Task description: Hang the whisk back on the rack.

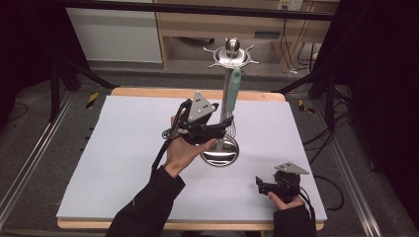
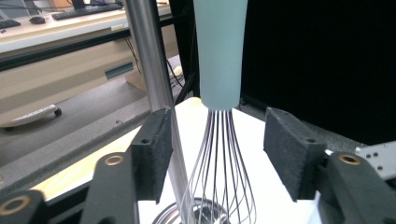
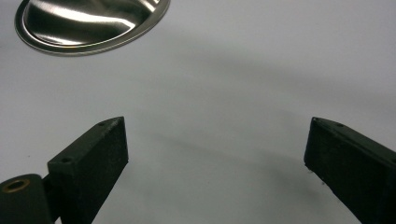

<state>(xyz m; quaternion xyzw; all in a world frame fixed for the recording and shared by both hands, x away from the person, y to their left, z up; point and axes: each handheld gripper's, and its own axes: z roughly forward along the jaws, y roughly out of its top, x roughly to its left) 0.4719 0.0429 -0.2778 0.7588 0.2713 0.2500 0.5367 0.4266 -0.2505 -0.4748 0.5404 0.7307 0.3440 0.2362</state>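
Whisk (image 2: 219, 140) hangs from the hook rack (image 1: 231, 55) of the steel stand (image 1: 220, 150) at centre frame, mint handle up, wires just above the base. Left gripper (image 2: 217, 154) has its jaws apart, straddling the wires without pressing, so it looks released: back straight out, don't snag the wires or pole. Right gripper (image 3: 215, 154) sits wide open, empty, on the white table (image 1: 123, 148) at lower right.

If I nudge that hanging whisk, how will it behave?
The whisk hangs from the stand's top ring, so it will probably swing. Its thin wires look springy and likely flex. The smooth handle may slip between pads.
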